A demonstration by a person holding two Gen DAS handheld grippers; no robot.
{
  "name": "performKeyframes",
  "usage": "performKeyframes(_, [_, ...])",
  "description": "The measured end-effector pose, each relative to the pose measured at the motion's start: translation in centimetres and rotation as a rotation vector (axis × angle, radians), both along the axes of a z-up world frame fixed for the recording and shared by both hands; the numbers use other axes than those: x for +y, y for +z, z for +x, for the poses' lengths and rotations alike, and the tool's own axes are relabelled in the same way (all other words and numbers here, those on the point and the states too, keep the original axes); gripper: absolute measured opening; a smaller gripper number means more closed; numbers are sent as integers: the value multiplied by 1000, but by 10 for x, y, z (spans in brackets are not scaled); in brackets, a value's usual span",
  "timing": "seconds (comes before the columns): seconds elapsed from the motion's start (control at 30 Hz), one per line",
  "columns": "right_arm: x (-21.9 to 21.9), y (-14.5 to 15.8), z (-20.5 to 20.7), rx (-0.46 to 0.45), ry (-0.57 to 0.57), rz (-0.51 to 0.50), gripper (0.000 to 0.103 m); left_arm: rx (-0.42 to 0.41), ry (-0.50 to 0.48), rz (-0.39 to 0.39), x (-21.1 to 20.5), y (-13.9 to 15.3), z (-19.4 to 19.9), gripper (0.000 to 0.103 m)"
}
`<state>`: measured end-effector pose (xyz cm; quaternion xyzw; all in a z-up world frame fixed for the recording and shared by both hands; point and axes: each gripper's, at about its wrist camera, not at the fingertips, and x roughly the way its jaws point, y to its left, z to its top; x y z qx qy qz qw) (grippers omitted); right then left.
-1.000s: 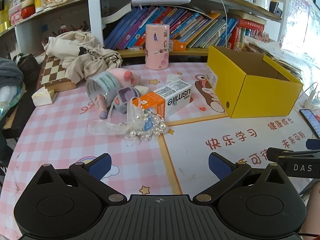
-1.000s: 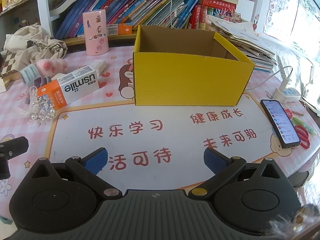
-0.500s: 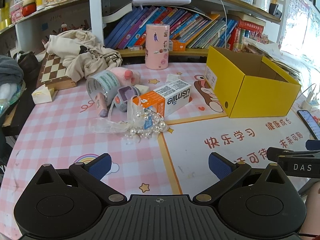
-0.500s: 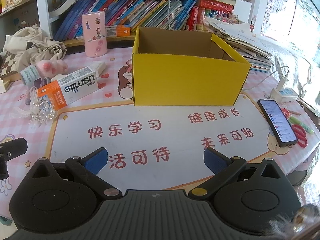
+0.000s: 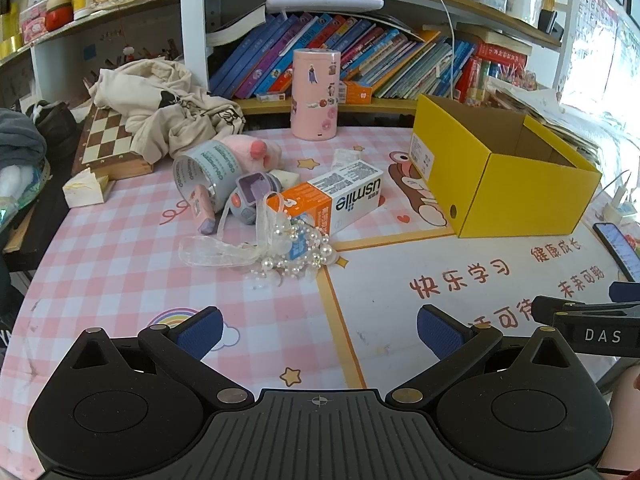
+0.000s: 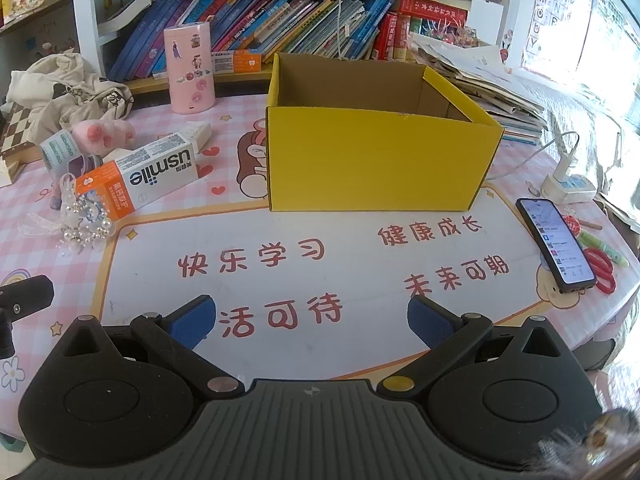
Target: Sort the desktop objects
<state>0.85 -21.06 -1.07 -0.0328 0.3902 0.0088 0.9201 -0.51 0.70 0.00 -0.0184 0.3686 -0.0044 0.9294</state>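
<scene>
Both the left gripper [image 5: 320, 330] and the right gripper [image 6: 312, 320] hovered with tongs apart and empty, while the orange-and-white cardboard toothpaste carton [image 5: 334, 200], pearl bead tangle [image 5: 296, 254] and tipped grey tin [image 5: 206, 168] lay clustered left of the open yellow cardboard box [image 6: 376, 160]. Any pickup would best take the carton across its narrow sides, clear of the beads. The pink checked tablecloth [image 5: 120, 248] fronted crowded bookshelves [image 5: 360, 60].

One yellow box [image 6: 376, 164], one toothpaste carton [image 5: 332, 200], one phone [image 6: 556, 244].

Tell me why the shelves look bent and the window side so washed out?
Left wrist view: the fisheye lens bows the bookshelf and the table edge; the window at right is blown out white. Right wrist view: the same curving, daylight glare on the paper stack, and a blurred smear at the lower right corner.
</scene>
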Motion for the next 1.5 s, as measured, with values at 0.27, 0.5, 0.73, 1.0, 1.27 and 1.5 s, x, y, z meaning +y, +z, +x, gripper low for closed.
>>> performKeyframes(0.27, [1,-2,2,6,1,-2,103,5,-2,-11,3,0,2,103])
performKeyframes(0.5, [3,-2,4,13,3,-4,103,12,-8,-18,5,-1,5,103])
performKeyframes(0.73, [5,-3,6,19,2,-6,103,26,-10,-25,7,-3,7,103])
performKeyframes(1.0, [8,-6,9,31,8,-7,103,43,-23,-40,9,-5,8,103])
performKeyframes(1.27, [8,-8,11,35,11,-6,103,62,-29,-82,13,-9,11,103])
performKeyframes(1.5, [11,-8,12,33,23,-8,103,50,-38,-92,14,-9,11,103])
